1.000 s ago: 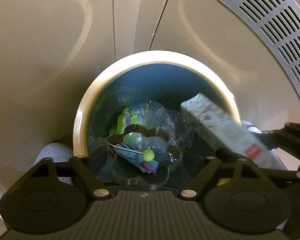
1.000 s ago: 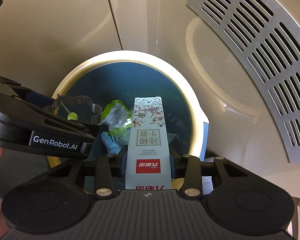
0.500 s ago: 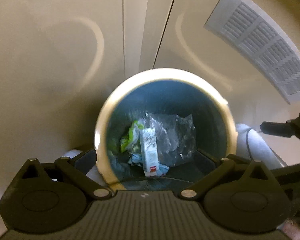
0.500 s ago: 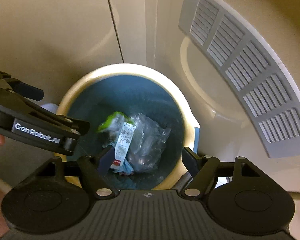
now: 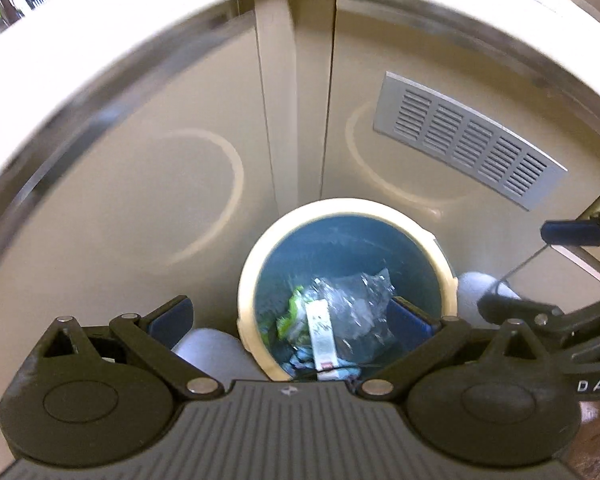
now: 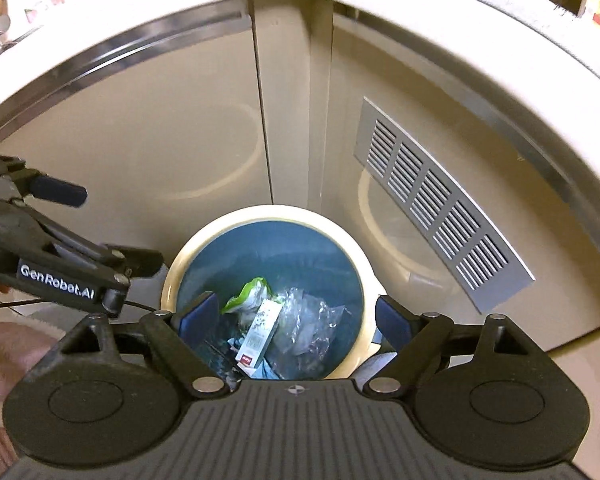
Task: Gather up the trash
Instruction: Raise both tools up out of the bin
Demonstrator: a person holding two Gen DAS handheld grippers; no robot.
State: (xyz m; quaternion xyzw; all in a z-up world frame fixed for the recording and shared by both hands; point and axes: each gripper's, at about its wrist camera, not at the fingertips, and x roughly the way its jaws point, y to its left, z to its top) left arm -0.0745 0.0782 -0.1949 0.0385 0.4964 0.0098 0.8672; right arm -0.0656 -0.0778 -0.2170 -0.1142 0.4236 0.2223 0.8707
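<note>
Both grippers have lifted well away from the bin (image 5: 247, 280), which now looks smaller beneath them. The right gripper (image 6: 296, 316) has spread its fingers and let go the carton (image 6: 260, 330), which now lies among the bin's trash. The left gripper (image 5: 290, 320) is also spread and empty.

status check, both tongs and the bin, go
Left tongs open, empty. Right tongs open, empty. Carton lies in the bin with clear plastic and green wrapper. Nothing blocking.
</note>
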